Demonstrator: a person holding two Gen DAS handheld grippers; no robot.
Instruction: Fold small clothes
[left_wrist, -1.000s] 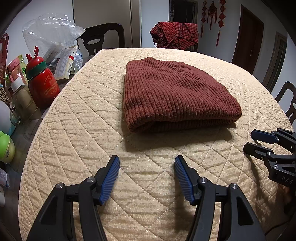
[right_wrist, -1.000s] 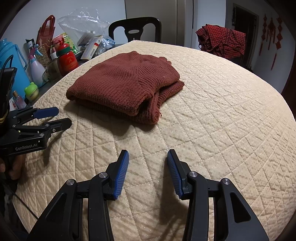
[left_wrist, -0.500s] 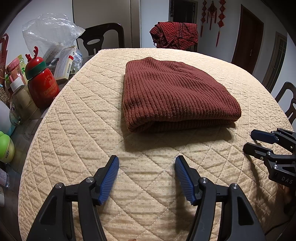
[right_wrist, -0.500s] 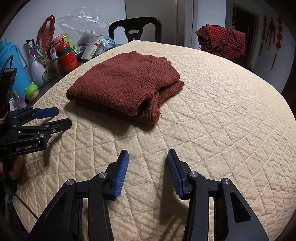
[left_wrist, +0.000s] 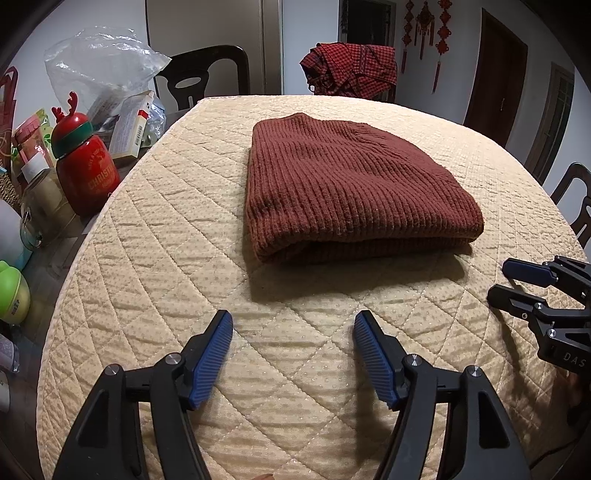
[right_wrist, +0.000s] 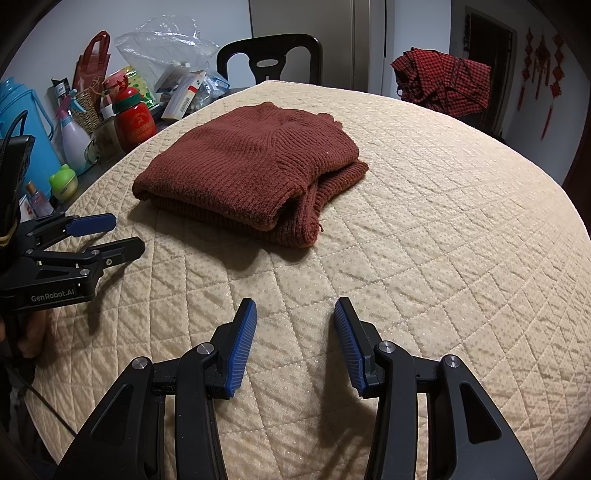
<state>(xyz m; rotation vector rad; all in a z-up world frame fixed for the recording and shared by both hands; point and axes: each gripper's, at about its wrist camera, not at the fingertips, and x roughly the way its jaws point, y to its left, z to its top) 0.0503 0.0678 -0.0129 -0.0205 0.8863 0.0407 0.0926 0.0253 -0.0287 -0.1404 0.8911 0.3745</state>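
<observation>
A rust-brown ribbed knit sweater (left_wrist: 347, 188) lies folded into a thick rectangle on the beige quilted table cover (left_wrist: 155, 258); in the right wrist view the sweater (right_wrist: 251, 170) shows its stacked layers at the near right corner. My left gripper (left_wrist: 293, 328) hovers short of the sweater's near fold, its jaws opening with nothing between them. My right gripper (right_wrist: 294, 314) stands open over bare quilt, apart from the sweater. Each gripper appears in the other's view: the right gripper (left_wrist: 517, 282) at the right edge, the left gripper (right_wrist: 107, 236) at the left.
Clutter lines the table's left side: a red reindeer bottle (left_wrist: 85, 162), a green toy (left_wrist: 11, 291), a plastic bag (left_wrist: 99, 70), a blue jug (right_wrist: 22, 122). Dark chairs (left_wrist: 203, 77) stand behind. A red checked garment (left_wrist: 351, 70) hangs on the far chair.
The left gripper's jaws have spread slightly wider. Neither gripper has shifted, and the sweater lies as before.
</observation>
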